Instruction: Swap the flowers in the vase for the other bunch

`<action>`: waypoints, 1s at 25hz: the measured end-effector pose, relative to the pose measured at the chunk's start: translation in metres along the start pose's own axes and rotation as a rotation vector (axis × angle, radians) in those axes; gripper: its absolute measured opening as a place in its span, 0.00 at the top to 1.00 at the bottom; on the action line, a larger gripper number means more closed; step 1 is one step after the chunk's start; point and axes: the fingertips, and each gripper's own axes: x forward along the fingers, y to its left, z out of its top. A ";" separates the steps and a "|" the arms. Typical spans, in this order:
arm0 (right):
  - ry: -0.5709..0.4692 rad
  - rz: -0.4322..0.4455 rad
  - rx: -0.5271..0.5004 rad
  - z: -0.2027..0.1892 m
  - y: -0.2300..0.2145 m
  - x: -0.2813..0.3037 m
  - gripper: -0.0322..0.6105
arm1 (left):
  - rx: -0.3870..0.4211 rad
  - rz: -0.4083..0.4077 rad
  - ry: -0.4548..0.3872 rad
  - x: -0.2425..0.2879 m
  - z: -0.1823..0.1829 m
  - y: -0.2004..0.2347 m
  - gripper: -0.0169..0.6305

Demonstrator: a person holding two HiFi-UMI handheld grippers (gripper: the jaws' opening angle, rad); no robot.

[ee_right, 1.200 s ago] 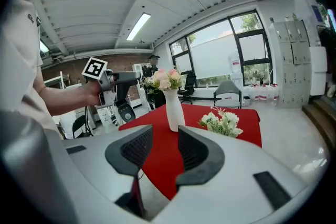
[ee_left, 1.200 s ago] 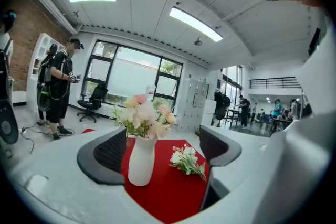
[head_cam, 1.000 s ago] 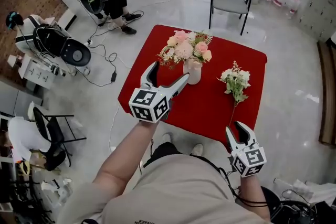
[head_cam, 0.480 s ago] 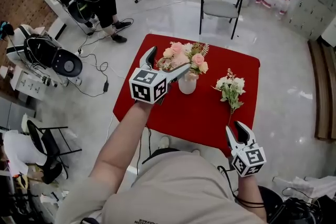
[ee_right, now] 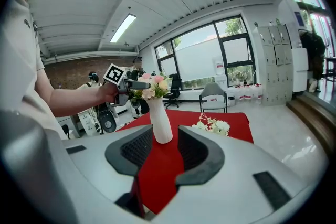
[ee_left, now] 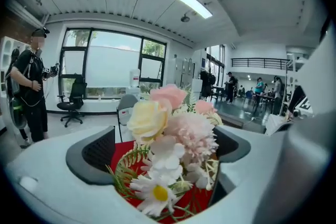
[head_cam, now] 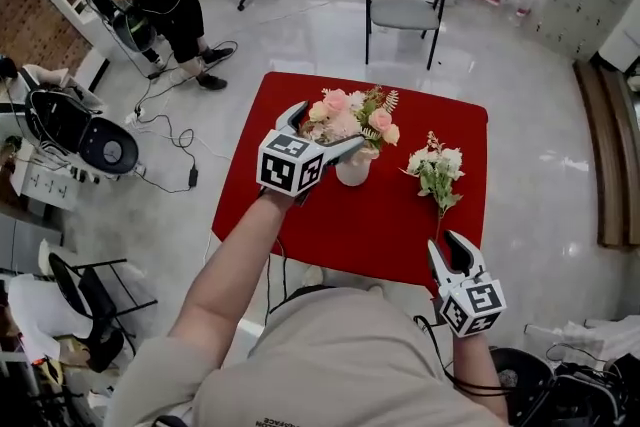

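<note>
Now the left gripper (head_cam: 329,127), fingers (head_cam: 342,150) just opened wide, flanks the pink bouquet (head_cam: 355,112), half hiding the vase (head_cam: 352,173).

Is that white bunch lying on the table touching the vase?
Apart. The head view shows a strip of bare red cloth between the white bunch and the vase.

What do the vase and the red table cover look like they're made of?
Vase: probably glazed ceramic, though plastic is possible; it is white, smooth and opaque with a soft sheen. Table cover: looks like matte red cloth, with flat colour and no glare.
</note>
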 end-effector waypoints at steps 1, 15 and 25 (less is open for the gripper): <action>0.001 -0.005 0.002 0.000 0.000 0.001 0.71 | -0.007 -0.016 0.003 0.001 -0.002 -0.001 0.08; 0.023 -0.027 0.018 -0.001 0.006 0.014 0.71 | 0.016 -0.149 -0.090 -0.013 0.007 -0.021 0.72; 0.029 -0.013 0.015 -0.004 0.006 0.015 0.71 | 0.032 -0.135 -0.176 -0.027 0.028 -0.022 0.80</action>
